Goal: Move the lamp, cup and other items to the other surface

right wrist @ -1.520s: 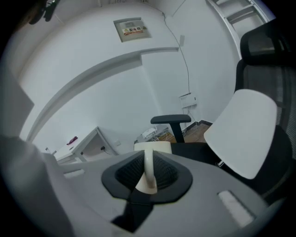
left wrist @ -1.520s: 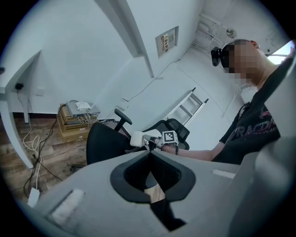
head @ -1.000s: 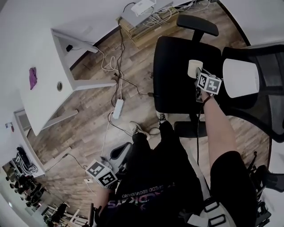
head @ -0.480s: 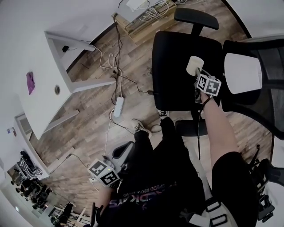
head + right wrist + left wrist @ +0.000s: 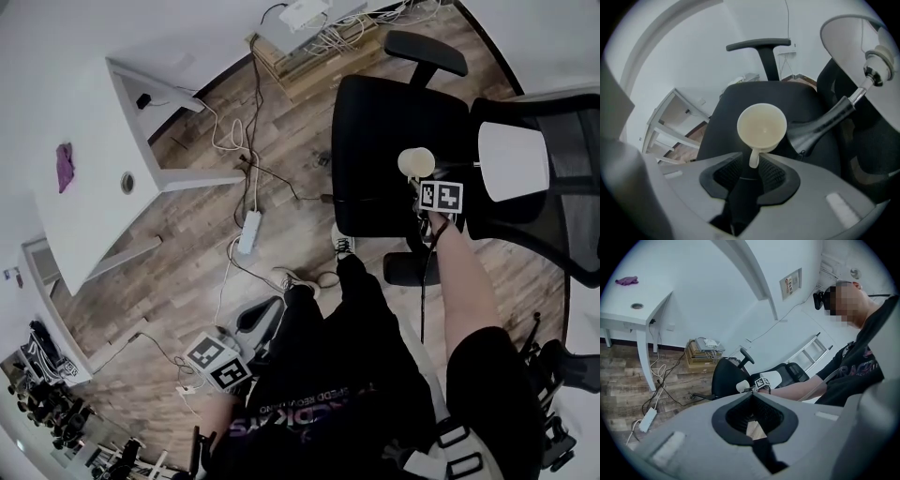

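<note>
The room has a wood floor point(image 5: 187, 272), a white desk point(image 5: 84, 187) and a black chair point(image 5: 375, 141). The cup point(image 5: 761, 126) stands on the chair seat, with the lamp point(image 5: 862, 42) just beside it. The right gripper point(image 5: 752, 161) has just been opening its jaws, and the cup's handle sits loose between them. I think the cup is being let go. Next, the gripper should back away without bumping the handle. The left gripper point(image 5: 751, 394) is closed and holds nothing.

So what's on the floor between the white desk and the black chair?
The head view shows a white power strip and trailing cables lying on the wooden floor.
</note>
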`<state>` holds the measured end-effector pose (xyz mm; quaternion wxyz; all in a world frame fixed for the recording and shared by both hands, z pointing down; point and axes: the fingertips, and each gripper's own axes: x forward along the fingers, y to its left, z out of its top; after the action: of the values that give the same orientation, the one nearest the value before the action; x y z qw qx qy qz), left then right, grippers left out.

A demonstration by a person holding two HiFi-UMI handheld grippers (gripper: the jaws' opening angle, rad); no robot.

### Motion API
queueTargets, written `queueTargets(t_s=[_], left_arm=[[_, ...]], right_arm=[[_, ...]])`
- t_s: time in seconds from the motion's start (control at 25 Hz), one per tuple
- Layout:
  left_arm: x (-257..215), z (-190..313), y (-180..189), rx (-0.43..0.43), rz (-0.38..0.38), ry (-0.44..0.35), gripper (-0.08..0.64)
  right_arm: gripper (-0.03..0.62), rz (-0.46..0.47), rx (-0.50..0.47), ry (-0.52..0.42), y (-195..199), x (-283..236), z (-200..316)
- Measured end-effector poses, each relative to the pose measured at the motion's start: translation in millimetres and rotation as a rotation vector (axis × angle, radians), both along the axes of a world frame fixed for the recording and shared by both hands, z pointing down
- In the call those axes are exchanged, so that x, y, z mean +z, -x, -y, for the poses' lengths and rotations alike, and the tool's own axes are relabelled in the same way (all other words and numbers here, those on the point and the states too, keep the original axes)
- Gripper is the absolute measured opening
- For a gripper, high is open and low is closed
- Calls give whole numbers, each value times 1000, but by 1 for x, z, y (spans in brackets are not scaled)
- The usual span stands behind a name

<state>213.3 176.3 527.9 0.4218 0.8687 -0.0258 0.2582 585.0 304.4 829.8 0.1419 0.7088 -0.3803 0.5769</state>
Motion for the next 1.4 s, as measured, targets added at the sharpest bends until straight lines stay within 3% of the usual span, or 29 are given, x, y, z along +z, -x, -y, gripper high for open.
queueTargets(t_s=[0.12,0.24,0.32,0.56,0.72,1.08,1.24,1.4], left_arm=[[1,6,14,-8,-27,7,-2],[-5,12,26,-17,-62,-5,0],[-10,21,37,-38,-90,-18,0],[-25,43,67,-100,-178,-59,-2],[-38,51,83,-131,-244,-100,-2],[-71,82,150,-257,-308,-183,-2],[-75,83,172,-309,-321,-220,-2],[-74,84,188,-342,-318,-236,-2]], right_arm=[[97,-4,-45,103,10,-6,-17],[47,-54,-51,84,10,-33,-28],[5,-106,-33,-6,8,-68,-25],[5,-161,-84,-366,49,-190,35],[5,-117,-259,-575,126,-265,101],[5,90,-751,-927,376,-398,209],[5,149,-918,-1007,451,-418,225],[5,248,-975,-1011,501,-416,230]])
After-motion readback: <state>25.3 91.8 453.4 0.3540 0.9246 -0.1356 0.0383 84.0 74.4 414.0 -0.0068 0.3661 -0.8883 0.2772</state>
